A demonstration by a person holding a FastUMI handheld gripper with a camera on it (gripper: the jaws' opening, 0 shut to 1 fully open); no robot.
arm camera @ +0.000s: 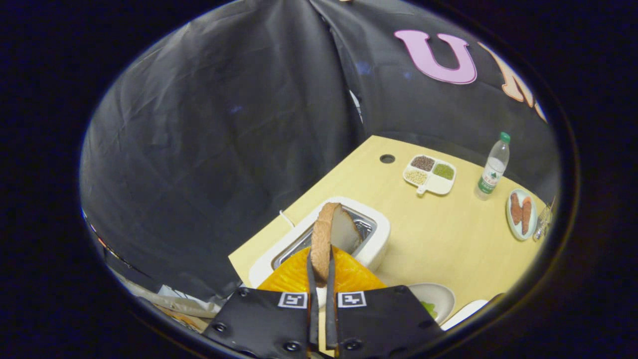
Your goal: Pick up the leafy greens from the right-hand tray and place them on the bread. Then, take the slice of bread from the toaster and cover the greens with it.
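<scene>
While clamped edge-on, bread: brown-crusted bread slice point(330, 230) pinched btwn both fingers, lifted just above white toaster point(371, 239) at bench's near-left corner.
Gripper point(321, 264): fingers nearly together, grasping slice.
Greens: leafy bit point(428, 308) on white plate point(441, 296), near edge, right of fingers.
Far edge: four-part white dish point(429, 175), clear water bottle point(492, 168).

1. Claw point(321, 259) at bottom centre of frame: two thin flat fingers point(312, 294), close together and parallel.
2. Base: two dark angular plates, L & R, w/ round screws along lower edges.
3. Each plate has a square b/w marker near its inner top corner.
4. Orange ribbed part behind the plates.
</scene>
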